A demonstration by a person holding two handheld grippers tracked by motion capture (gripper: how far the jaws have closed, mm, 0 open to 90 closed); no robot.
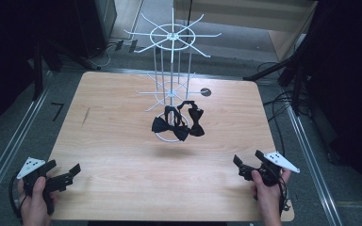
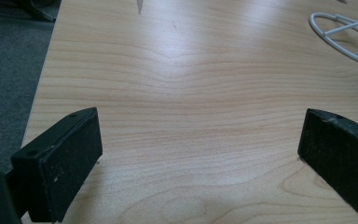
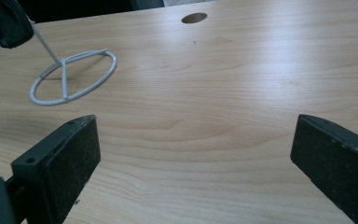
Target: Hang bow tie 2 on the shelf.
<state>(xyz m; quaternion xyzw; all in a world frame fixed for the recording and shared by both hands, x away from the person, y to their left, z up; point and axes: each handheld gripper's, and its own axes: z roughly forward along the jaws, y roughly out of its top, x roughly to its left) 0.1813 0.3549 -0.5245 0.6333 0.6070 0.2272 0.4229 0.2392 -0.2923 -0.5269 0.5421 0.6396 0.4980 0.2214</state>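
- Bow ties first, since they're the hardest bit to read: two black ones hang on the white wire rack [image 1: 172, 70], and from the high view they're dark blobs against the wood, so I can't make out which hook each one hangs from.
- Front bow tie [image 1: 169, 126] sits low over the rack's ring base [image 3: 70, 77]; the second bow tie [image 1: 194, 120] hangs just beside it, to its right and a touch farther back. Both have loops of black strap running up toward the pole.
- In the right gripper view a dark scrap of fabric is cut off at the top left corner, and the rack's base is cut off at the top right of the left gripper view.
- Left gripper [image 1: 68, 175] is released, jaws wide apart over bare table [image 1: 122, 155] near the front left corner, nothing between them.
- Right gripper [image 1: 245, 165] is the same deal, spread open and empty near the front right edge.
- Both are well apart from the rack, with plain wood in between.
- Small dark round hole [image 1: 206, 92] in the tabletop sits behind the rack to its right.
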